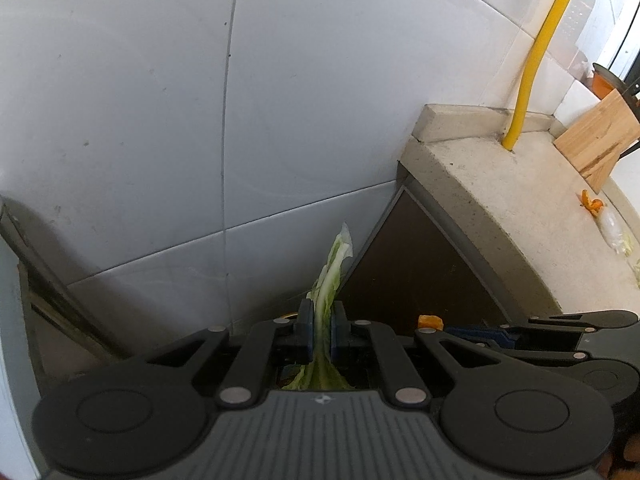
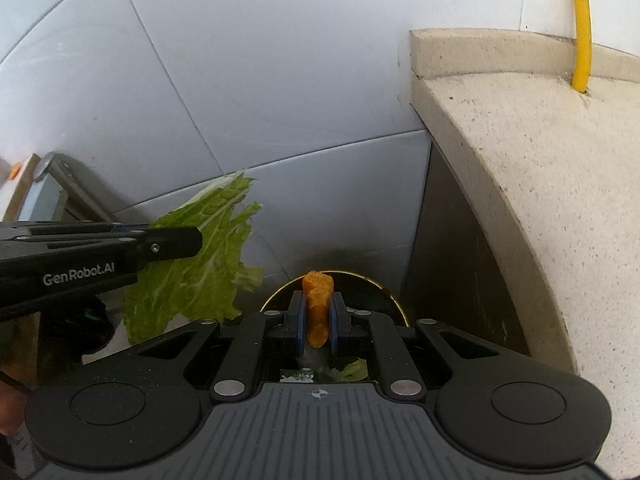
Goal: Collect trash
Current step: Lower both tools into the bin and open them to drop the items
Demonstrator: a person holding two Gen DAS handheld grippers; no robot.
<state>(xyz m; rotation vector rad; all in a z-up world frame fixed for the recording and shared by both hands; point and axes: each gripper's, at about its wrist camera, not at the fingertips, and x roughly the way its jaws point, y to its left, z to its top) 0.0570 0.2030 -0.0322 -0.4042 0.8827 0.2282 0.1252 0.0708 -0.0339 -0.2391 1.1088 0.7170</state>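
My left gripper (image 1: pixel 321 330) is shut on a pale green cabbage leaf (image 1: pixel 332 268) that sticks up between its blue pads. From the right wrist view the same leaf (image 2: pixel 200 256) hangs broad and ragged from the left gripper's fingers (image 2: pixel 172 242). My right gripper (image 2: pixel 318 318) is shut on an orange peel piece (image 2: pixel 317 304), held upright. Right below it is the dark round mouth of a trash bin (image 2: pixel 360 286) with a gold rim; green scraps (image 2: pixel 352 370) lie inside. In the left wrist view the right gripper (image 1: pixel 480 334) reaches in from the right with the peel (image 1: pixel 430 322) at its tip.
A speckled stone counter (image 2: pixel 540 184) ends beside the bin, over a dark cabinet side (image 1: pixel 420 272). On the counter lie more orange peel (image 1: pixel 591 203), a clear wrapper (image 1: pixel 612 232) and a wooden board (image 1: pixel 596 140). A yellow hose (image 1: pixel 536 56) runs up the tiled wall (image 1: pixel 140 120).
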